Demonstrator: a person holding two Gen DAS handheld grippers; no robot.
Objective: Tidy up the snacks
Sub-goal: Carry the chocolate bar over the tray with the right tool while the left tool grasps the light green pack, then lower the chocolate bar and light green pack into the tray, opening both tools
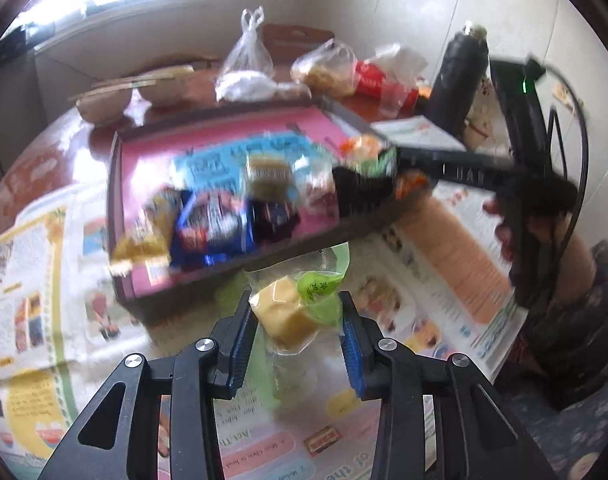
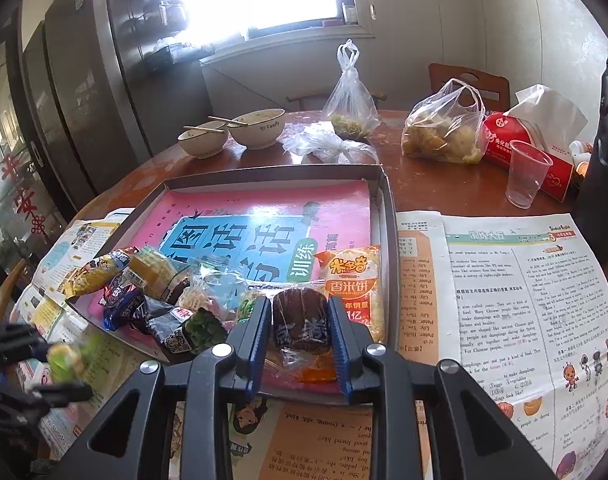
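The left gripper (image 1: 296, 320) clenches a clear-wrapped yellow cake (image 1: 288, 312) above the newspaper (image 1: 455, 264), just in front of the tray's (image 1: 116, 184) near edge. The right gripper (image 2: 300, 332) grips a wrapped brown cake (image 2: 300, 320) over the tray's near right corner, touching an orange rice-cracker packet (image 2: 353, 280), with mixed snack packets (image 2: 144, 292) heaped at the tray's near left.

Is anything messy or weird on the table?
A bit. The snack packets lie jumbled in one corner of the tray, one hanging over its edge. Two used bowls with chopsticks sit behind it. Nothing looks spilled or broken.
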